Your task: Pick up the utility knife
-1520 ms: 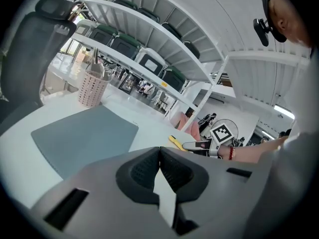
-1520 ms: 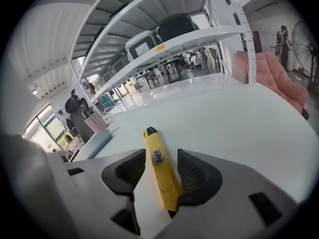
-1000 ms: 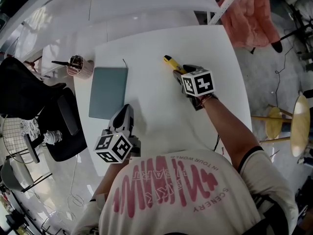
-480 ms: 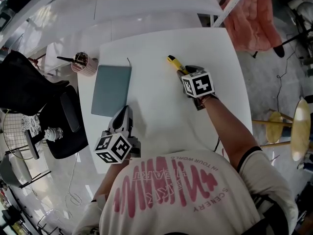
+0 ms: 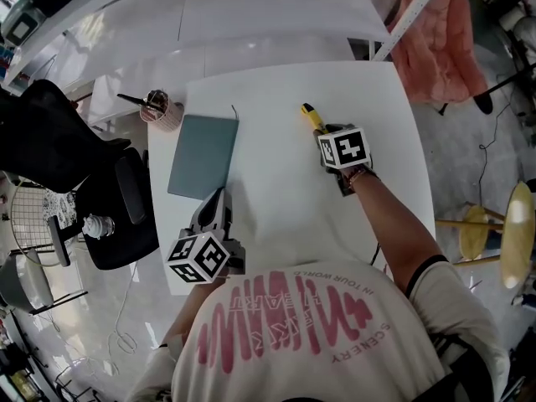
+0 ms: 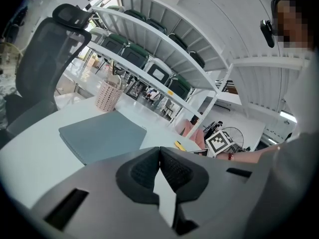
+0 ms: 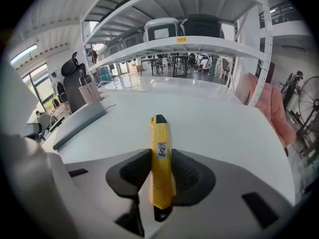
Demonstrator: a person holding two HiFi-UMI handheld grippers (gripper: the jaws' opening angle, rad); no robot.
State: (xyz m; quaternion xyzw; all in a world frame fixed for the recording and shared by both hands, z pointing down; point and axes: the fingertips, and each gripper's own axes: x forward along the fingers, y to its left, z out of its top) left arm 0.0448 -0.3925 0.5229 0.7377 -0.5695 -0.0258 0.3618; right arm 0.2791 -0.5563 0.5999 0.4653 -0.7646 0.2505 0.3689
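A yellow utility knife (image 7: 160,158) with a black tip lies lengthwise between my right gripper's (image 7: 160,176) jaws, which are closing, and both pads touch its sides. In the head view the utility knife (image 5: 311,117) pokes out beyond the right gripper (image 5: 324,131) at the far right of the white table (image 5: 276,182). My left gripper (image 5: 214,201) hovers near the table's front left, its jaws shut with nothing between them. The left gripper (image 6: 159,164) view shows its pads pressed together.
A grey-green pad (image 5: 203,156) lies left of centre, just beyond the left gripper. A pink pen cup (image 5: 163,111) stands at the far left corner. A black office chair (image 5: 59,149) is off the table's left edge, and pink cloth (image 5: 440,44) hangs at the far right.
The head view has shifted, so the table sits further right and lower. The right gripper stays at the knife. The left gripper has crept slightly toward the pad.
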